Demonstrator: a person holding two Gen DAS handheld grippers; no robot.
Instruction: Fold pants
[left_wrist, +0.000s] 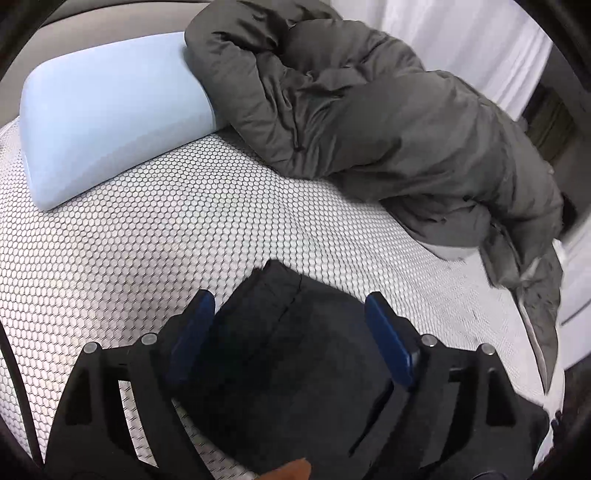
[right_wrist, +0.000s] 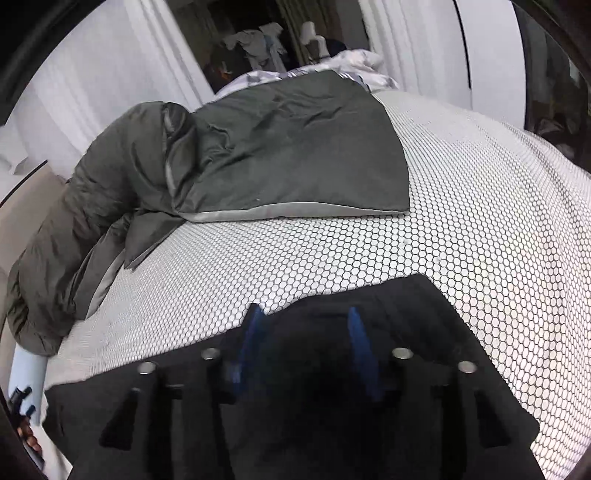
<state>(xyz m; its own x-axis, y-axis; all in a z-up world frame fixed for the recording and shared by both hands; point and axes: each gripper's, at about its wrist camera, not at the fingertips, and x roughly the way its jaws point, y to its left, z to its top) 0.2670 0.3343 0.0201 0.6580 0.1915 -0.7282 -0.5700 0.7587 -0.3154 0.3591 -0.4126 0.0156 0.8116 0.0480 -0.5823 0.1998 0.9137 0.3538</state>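
Here both tools stood spread over the black pants (left_wrist: 280, 369) on the bed (left_wrist: 147, 240); left tool (left_wrist: 291, 332), right tool (right_wrist: 306, 347); judged best: pinch matching edges, pull taut.

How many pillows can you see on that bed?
2. A pale blue smooth pillow lies at the bed's head, partly under the crumpled dark grey duvet. A dark grey pillow lies farther along, beside the duvet. Others may be hidden underneath.
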